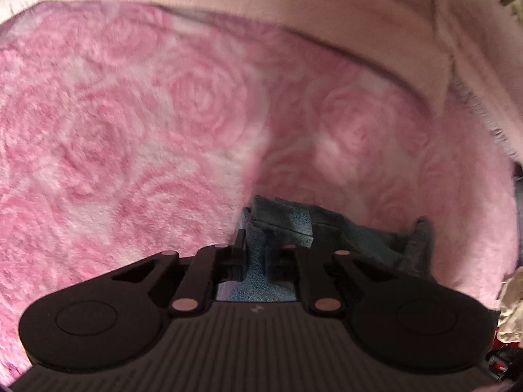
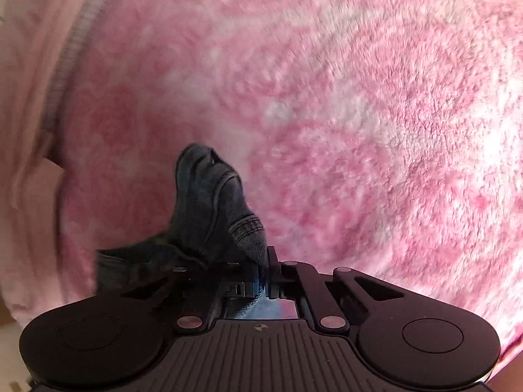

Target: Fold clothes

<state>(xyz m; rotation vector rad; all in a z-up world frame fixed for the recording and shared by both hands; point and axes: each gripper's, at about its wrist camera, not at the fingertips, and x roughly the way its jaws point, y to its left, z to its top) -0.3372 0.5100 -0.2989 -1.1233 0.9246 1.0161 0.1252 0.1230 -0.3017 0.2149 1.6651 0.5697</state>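
Denim fills the lower middle of the left wrist view: a dark blue garment (image 1: 327, 228), likely jeans, lies bunched on a pink rose-patterned blanket (image 1: 130, 114). The left gripper (image 1: 256, 254) points steeply down, and its jaws are clamped on a fold of the blue cloth, which shows between the fingers. To the left of the grip the blanket is bare and wide, so there is plenty of room to draw the cloth that way. Along the top and right runs a paler pink cover (image 1: 359, 6) with a raised edge, and some pale clutter (image 1: 513, 307) sits at the far right margin; both would crowd a pull in that direction.

From the right wrist view, the right gripper (image 2: 264, 261) is also closed on the denim, pinching a stitched hem, and the garment (image 2: 209, 202) rises in a peak to the left of the fingers. Open blanket (image 2: 376, 130) spreads ahead and to the right. The paler cover (image 2: 29, 130) with its grey zip or trim lies to the left.

Both ends seem held, so the step in hand looks like the pick-up before spreading. Next, the two hands probably need to lift and pull apart to flatten the cloth over the bare blanket.
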